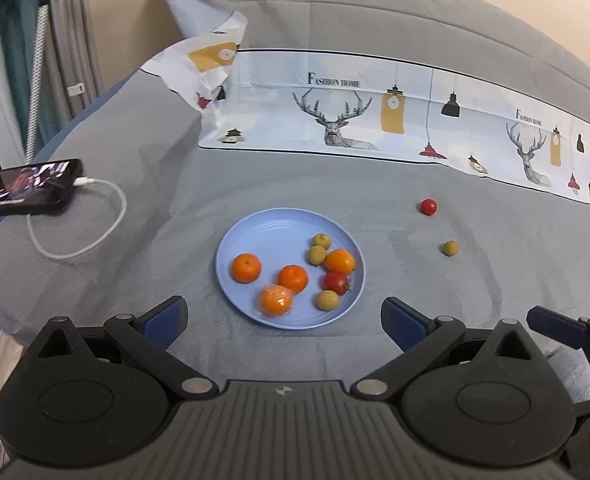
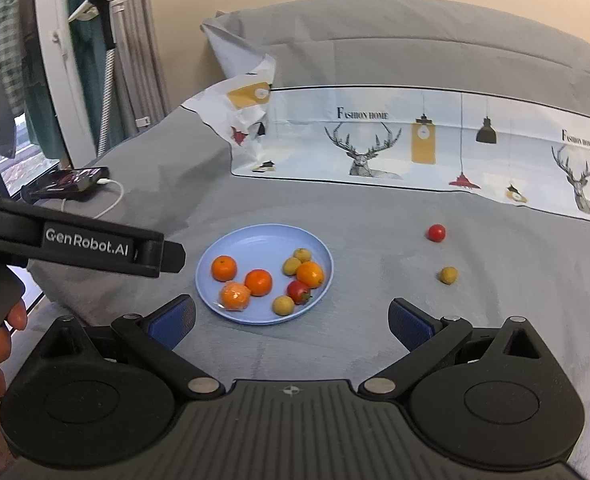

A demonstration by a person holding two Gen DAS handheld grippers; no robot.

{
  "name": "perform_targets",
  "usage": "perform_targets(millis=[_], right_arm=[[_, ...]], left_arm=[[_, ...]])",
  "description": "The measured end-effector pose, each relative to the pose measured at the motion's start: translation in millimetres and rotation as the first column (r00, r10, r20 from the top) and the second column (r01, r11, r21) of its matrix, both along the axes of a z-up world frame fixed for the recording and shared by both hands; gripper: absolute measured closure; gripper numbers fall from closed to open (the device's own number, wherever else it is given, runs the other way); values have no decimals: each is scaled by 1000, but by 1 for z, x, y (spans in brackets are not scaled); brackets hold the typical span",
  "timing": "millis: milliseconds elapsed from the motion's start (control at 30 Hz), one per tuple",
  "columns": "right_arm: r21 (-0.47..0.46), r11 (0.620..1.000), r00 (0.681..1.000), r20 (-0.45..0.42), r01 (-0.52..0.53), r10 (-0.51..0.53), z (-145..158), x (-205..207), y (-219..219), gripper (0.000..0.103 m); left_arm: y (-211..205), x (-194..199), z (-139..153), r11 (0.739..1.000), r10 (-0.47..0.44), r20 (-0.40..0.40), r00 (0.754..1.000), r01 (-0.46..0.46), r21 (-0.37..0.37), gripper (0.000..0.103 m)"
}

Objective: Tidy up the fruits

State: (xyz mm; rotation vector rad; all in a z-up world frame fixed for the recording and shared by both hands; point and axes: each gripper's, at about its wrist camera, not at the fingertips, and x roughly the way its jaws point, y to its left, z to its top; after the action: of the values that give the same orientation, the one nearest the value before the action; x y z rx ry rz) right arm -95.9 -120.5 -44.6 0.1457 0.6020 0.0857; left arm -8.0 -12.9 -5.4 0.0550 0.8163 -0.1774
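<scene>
Both hand-held grippers, left [image 1: 283,316] and right [image 2: 291,320], hung released near the plate [image 2: 231,244]; tomato [image 2: 436,233] and longan [image 2: 448,275], right of centre, likely awaited collecting.

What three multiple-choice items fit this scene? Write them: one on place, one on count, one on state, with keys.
1. Where does the loose red tomato lie?
A. on the blue plate
B. on the grey cloth, right of the plate
C. on the phone

2. How many fruits lie off the blue plate?
A. two
B. four
C. none

3. How do the right gripper jaws stand?
A. shut on a fruit
B. shut, empty
C. open, empty

Key: 1 B, it sits on grey cloth; 2 A, tomato and small tan fruit; 3 C, wide gap, nothing between.
</scene>
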Motion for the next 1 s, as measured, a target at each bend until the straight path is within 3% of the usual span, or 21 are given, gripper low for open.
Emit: perform_targets(millis=[233, 400, 567, 800, 1000], right_arm=[[-12, 993, 993, 5, 118, -118, -12, 10, -37, 1], [-4, 961, 961, -20, 277, -277, -31, 25, -88, 1], [-22, 932, 931, -52, 361, -361, -67, 55, -131, 1], [-103, 945, 948, -51, 309, -316, -140, 144, -162, 1], [-96, 967, 967, -74, 238, -245, -181, 197, -179, 4]], left_arm=[[-54, 33, -4, 994, -109, -17, 994, 109, 21, 0], [-109, 71, -17, 978, -203, -37, 979, 204, 46, 0], [-169, 126, -45, 953, -294, -74, 953, 298, 59, 0], [-245, 218, -113, 927, -347, -144, 927, 362, 100, 0], [-285, 283, -168, 912, -376, -227, 898, 402, 79, 0]])
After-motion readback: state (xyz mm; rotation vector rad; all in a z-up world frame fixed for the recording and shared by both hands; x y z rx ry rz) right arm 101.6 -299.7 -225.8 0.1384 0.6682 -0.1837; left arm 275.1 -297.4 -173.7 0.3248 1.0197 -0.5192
